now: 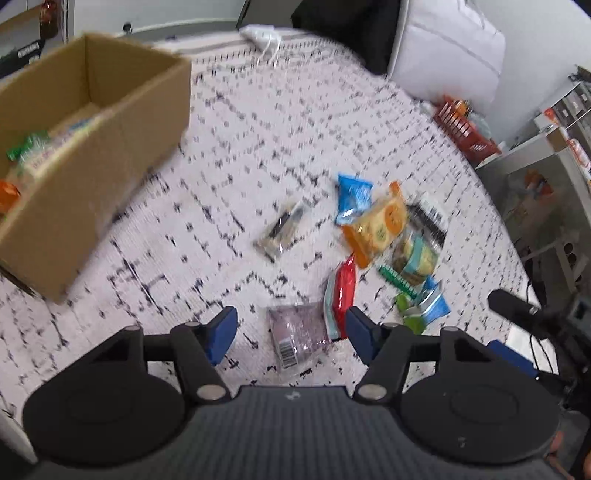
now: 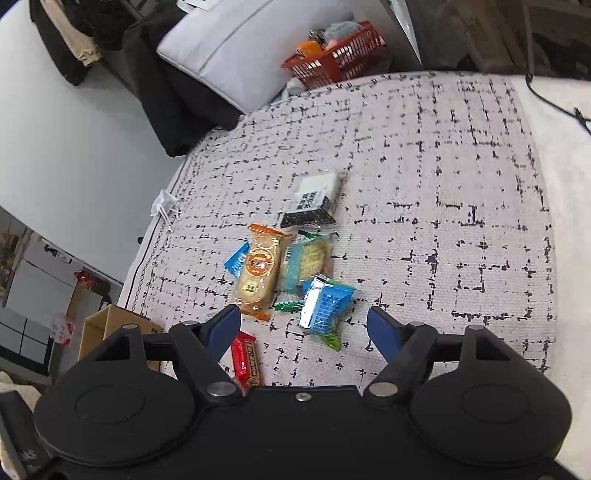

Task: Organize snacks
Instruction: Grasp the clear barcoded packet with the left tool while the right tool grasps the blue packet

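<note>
Several snack packets lie on a patterned rug [image 1: 258, 147]. In the left wrist view my left gripper [image 1: 291, 328] is open and empty above a purple packet [image 1: 295, 332], with a red packet [image 1: 345, 284] just right of it. An orange packet [image 1: 380, 225], a blue packet [image 1: 352, 199] and a clear dark packet [image 1: 280, 229] lie further out. An open cardboard box [image 1: 92, 147] at the left holds several snacks. In the right wrist view my right gripper [image 2: 304, 325] is open and empty above a blue-green packet [image 2: 327, 306], beside the orange packet [image 2: 260, 269] and the red packet [image 2: 245, 360].
A red basket [image 2: 332, 55] and a white cushion [image 2: 236, 48] sit past the rug's far edge. A black-and-white packet [image 2: 312, 201] lies beyond the pile. A white drawstring bag [image 1: 262, 35] lies on the rug's far side. Shelving [image 1: 554, 166] stands at the right.
</note>
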Demonstrator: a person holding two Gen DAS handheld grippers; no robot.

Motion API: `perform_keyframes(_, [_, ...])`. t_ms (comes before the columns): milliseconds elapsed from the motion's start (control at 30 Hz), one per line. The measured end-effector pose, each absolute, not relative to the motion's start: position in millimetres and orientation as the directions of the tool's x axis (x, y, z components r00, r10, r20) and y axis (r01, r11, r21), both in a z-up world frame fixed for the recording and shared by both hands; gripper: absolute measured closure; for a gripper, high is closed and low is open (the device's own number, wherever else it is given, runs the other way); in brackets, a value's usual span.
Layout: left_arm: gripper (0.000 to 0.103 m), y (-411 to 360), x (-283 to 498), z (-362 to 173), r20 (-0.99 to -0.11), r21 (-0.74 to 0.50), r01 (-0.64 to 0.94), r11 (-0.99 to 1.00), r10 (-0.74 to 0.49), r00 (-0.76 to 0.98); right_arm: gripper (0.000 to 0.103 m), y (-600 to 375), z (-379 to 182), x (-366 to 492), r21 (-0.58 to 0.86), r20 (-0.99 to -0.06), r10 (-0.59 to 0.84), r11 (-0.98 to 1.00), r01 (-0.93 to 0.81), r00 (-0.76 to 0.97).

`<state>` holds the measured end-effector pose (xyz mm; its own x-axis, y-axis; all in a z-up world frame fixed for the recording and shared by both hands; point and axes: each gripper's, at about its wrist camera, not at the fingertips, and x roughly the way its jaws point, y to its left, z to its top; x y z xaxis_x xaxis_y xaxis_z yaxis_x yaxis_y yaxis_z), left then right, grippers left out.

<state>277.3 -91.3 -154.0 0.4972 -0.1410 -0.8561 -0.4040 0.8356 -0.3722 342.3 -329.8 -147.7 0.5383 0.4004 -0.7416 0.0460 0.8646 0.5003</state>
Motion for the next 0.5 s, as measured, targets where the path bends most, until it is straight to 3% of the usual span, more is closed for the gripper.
perform_keyframes(167, [0.047, -99, 286, -174, -0.878, -0.358, -0.423, 0.832, -0.147, 0.455, 0.037, -332, -165, 353, 0.532, -0.751, 0.424, 0.843, 0.083, 0.506])
perform_keyframes(500, [0.048, -114, 305, -189, -0.893, -0.319, -0.430, 0.845, -0.117, 0.433, 0.039, -333, -193, 369, 0.540, -0.771, 0.429, 0.832, 0.126, 0.471])
